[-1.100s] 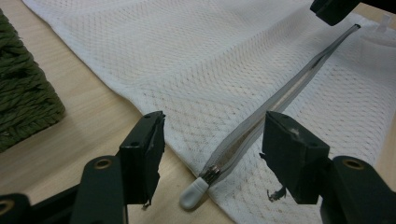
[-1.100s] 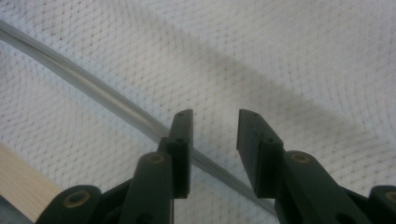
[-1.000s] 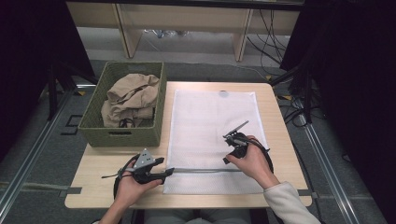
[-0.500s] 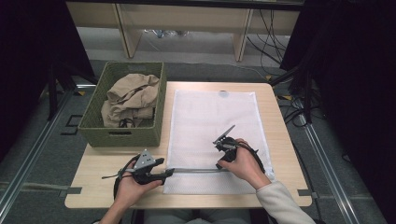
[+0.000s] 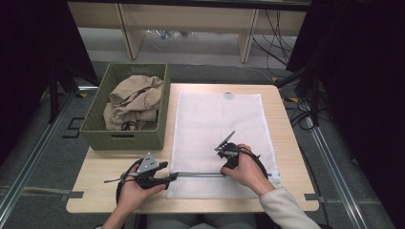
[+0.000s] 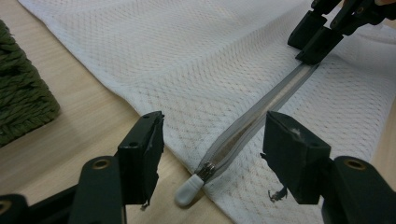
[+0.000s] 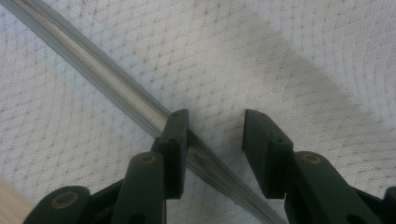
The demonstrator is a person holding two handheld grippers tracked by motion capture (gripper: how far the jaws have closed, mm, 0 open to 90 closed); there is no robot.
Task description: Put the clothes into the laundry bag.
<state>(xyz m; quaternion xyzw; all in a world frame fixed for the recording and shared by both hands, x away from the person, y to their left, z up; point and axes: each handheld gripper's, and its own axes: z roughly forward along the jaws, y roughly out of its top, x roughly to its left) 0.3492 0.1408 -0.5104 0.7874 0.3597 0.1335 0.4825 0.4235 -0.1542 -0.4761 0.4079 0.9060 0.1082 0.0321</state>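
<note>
Two tools at the near edge of the counter (image 5: 95,191), both working the zipper (image 6: 261,109) of a white mesh laundry bag (image 5: 217,124) lying flat. Left tool (image 6: 212,154): jaws apart, straddling the white zipper pull (image 6: 189,191) at the bag's corner, not pinching it. Right tool (image 7: 215,140): jaws have just been opening and now stand wide, tips down on the mesh, one pad on the zipper track, nothing gripped.

Judgement: close the left jaws squarely on the pull; press the right down to pin the fabric against bunching.

Versus a second ago: the right hand has come nearer along the bag. Far left, green basket (image 5: 95,129) holding tan clothes (image 5: 133,98), unchanged.
</note>
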